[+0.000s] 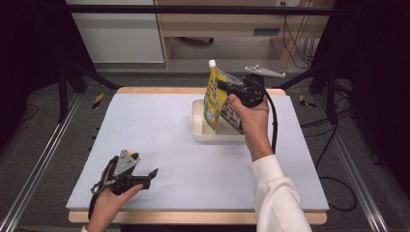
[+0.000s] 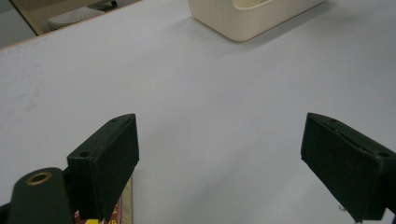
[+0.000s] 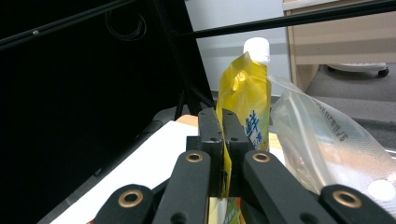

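High view: right gripper (image 1: 223, 88) clamped on a yellow spouted pouch (image 1: 213, 96), held upright over the cream tray (image 1: 197, 126).
Tray sits toward the far right of the white table mat (image 1: 159, 140); a clear packet (image 1: 231, 115) stands in it, just behind the pouch. Left gripper (image 1: 151, 175) rests low at the near left corner of the mat, jaws spread, a small yellow-and-red packet (image 1: 133, 155) lying just beside it. Left gripper view: both black jaws stand wide apart with bare mat between them; the tray's corner (image 2: 243, 23) lies well off ahead; an edge of the small packet (image 2: 122, 205) shows under one jaw. Right gripper view: jaws pinched tight on the pouch's (image 3: 245, 100) edge, white cap (image 3: 258, 49) on top, the clear packet (image 3: 327, 140) alongside.
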`<action>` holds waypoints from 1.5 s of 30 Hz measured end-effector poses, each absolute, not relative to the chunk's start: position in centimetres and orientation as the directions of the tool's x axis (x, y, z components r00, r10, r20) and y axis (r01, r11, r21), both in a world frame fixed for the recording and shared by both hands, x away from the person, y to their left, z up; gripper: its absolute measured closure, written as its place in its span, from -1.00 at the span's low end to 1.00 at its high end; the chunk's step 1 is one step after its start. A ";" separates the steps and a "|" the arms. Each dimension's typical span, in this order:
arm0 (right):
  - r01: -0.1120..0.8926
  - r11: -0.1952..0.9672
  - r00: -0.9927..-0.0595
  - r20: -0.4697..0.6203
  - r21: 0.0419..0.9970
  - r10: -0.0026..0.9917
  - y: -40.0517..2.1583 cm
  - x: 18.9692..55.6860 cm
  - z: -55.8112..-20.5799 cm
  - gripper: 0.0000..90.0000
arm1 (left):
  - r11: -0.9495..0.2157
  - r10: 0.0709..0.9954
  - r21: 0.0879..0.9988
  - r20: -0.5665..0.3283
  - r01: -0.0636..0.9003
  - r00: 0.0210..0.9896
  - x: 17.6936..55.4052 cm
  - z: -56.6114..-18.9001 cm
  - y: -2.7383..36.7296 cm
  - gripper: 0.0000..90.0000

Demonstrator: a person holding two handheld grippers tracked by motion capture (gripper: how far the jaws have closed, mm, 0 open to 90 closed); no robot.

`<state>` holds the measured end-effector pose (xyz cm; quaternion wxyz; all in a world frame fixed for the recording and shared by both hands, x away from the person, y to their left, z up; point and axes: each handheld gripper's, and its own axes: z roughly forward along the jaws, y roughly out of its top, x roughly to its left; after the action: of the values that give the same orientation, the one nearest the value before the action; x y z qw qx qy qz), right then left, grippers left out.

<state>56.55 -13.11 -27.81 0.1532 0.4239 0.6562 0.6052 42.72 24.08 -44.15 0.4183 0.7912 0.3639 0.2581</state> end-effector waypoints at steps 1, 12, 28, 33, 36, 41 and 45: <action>0.368 -0.093 -0.594 0.311 0.925 0.742 -13.2 56.7 -27.8 1.00 | -0.386 0.792 0.849 0.104 0.361 0.602 42.7 -44.2 24.1 -0.75; 0.368 -0.102 -0.570 0.311 0.924 0.761 -13.7 58.2 -28.4 1.00 | -0.390 0.791 0.845 0.103 0.367 0.603 42.8 -44.3 24.1 -0.75; 0.343 -0.094 -0.534 0.276 0.935 0.799 -12.5 58.1 -29.0 1.00 | -0.387 0.790 0.847 0.101 0.364 0.605 42.7 -44.2 24.2 -0.76; 0.338 -0.104 -0.527 0.279 0.935 0.803 -12.5 57.9 -29.1 1.00 | -0.391 0.787 0.846 0.102 0.364 0.608 42.7 -44.2 24.1 -0.76; 0.333 -0.100 -0.525 0.273 0.937 0.806 -12.3 57.8 -29.3 1.00 | -0.393 0.785 0.845 0.104 0.362 0.610 42.7 -44.2 24.0 -0.76; 0.326 -0.101 -0.514 0.266 0.940 0.815 -12.2 57.9 -29.6 1.00 | -0.397 0.782 0.845 0.107 0.359 0.614 42.7 -44.2 24.0 -0.76; 0.321 -0.109 -0.511 0.269 0.941 0.817 -12.1 58.1 -29.8 1.00 | -0.395 0.784 0.846 0.106 0.359 0.612 42.7 -44.2 24.0 -0.76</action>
<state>58.12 -12.11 -29.84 0.2085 0.4485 0.6340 0.5945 42.66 24.00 -44.21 0.4166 0.7952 0.3592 0.2550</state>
